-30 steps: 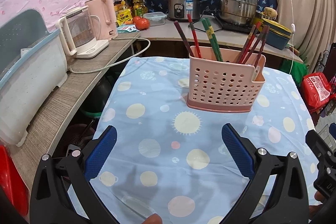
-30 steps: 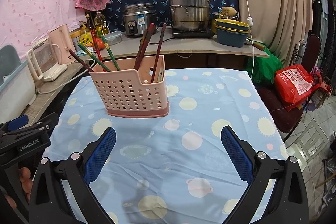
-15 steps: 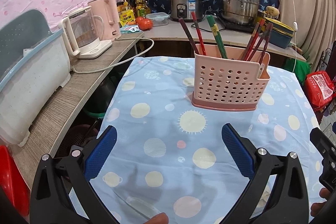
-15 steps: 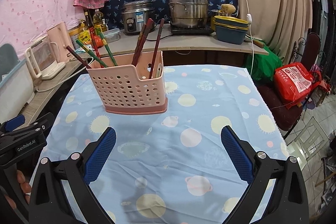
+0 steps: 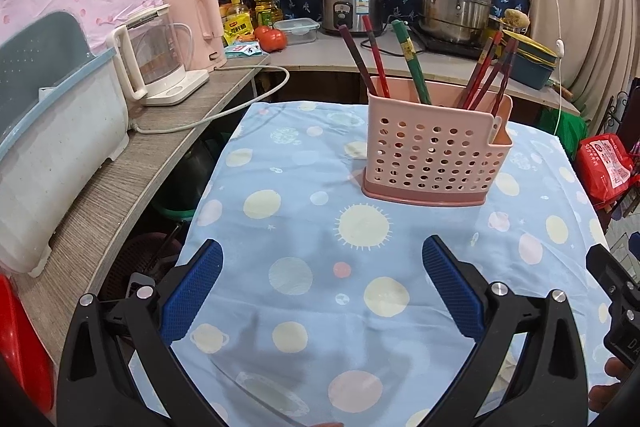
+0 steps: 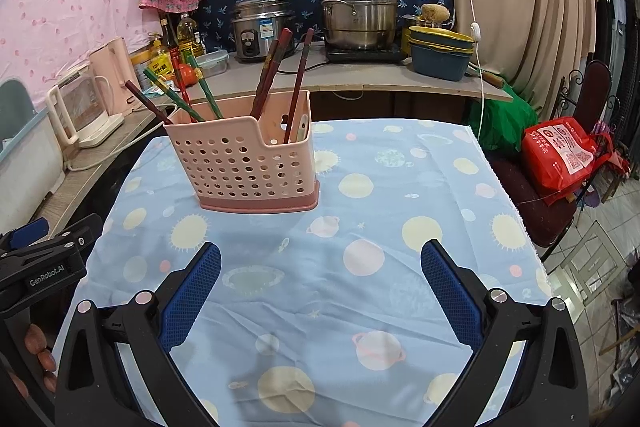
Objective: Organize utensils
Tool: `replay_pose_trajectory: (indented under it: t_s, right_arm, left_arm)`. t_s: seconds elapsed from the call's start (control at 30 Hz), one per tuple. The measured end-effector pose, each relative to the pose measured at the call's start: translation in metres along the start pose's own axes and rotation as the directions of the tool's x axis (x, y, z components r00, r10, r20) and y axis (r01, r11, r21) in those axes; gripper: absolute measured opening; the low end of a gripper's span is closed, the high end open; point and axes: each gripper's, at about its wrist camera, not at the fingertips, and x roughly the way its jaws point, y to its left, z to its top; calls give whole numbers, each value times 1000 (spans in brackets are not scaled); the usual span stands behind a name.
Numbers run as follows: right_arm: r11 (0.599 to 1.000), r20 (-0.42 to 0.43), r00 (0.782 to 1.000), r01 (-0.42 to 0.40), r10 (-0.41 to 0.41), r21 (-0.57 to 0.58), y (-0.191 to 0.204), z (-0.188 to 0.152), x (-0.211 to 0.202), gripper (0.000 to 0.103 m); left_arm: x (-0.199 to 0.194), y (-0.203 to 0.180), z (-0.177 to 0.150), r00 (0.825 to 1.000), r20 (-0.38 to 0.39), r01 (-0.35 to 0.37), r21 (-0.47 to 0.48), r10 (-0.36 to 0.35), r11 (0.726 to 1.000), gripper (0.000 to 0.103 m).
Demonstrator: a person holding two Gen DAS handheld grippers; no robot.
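1. The pink perforated holder is standing upright on the blue planet-print tablecloth, well ahead of both tools. The chopsticks are sitting in it in two groups: a brown, a red and a green one leaning left in the taller section, and the reddish-brown ones leaning right over the lower, notched section.

2. The left gripper is hovering over the cloth with its blue pads spread wide and nothing between them. The right gripper is doing the same, jaws fully apart and empty.

3. No loose utensil is showing on the cloth in either view, so the step in hand is probably either a last check of the sorting or a reach into the holder to regroup sticks.

4. If a stick is to be moved, the person is best advised to come in from above, close the pads on the upper shaft where it is standing clear of its neighbours, and lift along the stick's own lean.

5. The holder looks light, so a sideways pull is likely to tip or slide it; the other tool bracing the near wall would guard against that.

6. In the right view something pale is resting in the notched section; what it is cannot be told.
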Motion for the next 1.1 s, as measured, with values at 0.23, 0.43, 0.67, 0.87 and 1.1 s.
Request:
replay_pose_trajectory:
  t_s: [0.23,0.43,0.67,0.87,1.1]
  right_arm:
    - [1000,-1,1000,2,-2,-2,0,-1,1,96]
    - [1000,-3,1000,1,-1,-5,1,-2,1,96]
    - [1000,-4,1000,1,-1,-5,1,-2,1,96]
    - [1000,-4,1000,-1,1,-5,2,-1,0,96]
    - [1000,-2,1000,-4,4,-7,3,0,-1,96]
  left_arm:
    - [-2,-2,1,1000,10,-7,6,7,1000,96]
    - [-3,-2,1,1000,9,-14,6,14,1000,96]
    - [-4,-3,0,1000,6,-15,8,14,1000,96]
    - [-4,-4,0,1000,12,-19,11,19,1000,96]
    - [-5,-3,-1,1000,11,-18,8,18,1000,96]
